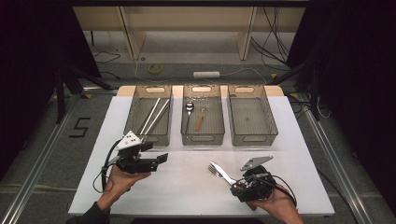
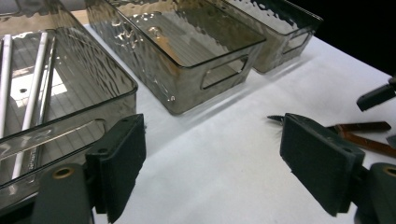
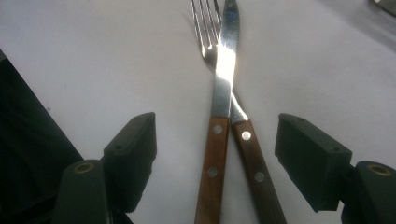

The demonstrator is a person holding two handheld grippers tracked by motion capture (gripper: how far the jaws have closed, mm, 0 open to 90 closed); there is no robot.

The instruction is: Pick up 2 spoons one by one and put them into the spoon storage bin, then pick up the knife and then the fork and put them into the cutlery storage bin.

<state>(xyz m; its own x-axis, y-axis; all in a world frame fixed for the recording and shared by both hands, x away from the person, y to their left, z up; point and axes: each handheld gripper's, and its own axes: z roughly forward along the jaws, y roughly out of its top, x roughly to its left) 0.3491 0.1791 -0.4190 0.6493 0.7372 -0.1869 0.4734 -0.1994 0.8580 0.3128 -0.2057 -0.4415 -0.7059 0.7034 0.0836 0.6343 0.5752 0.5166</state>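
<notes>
Wooden handles of a knife (image 3: 219, 140) and a fork (image 3: 254, 168) are seen between the spread jaws of the right tool (image 3: 215, 154), but the pads are not touching them. The two pieces lie crossed on the white bench (image 1: 187, 186): the knife is on top, and its blade covers part of the fork's tines in the right gripper view. In the high view the knife (image 1: 223, 173) and the fork (image 1: 214, 169) are found just in front of the right tool (image 1: 250, 184), with their metal ends pointing away from the hand, toward the left and the trays.

The left tool (image 1: 156, 158) is held well apart from the cutlery, near the front edge of the left tray (image 1: 133, 119), where two pale sticks (image 1: 154, 116) are kept. Its jaws are spread wide and nothing is between them; in the left gripper view only bare bench is seen there. In the middle tray (image 1: 219, 123) a spoon (image 1: 188, 112) and a small wooden-handled piece (image 1: 201, 119) are laid side by side. The right tray (image 1: 271, 121) stands beside it.
</notes>
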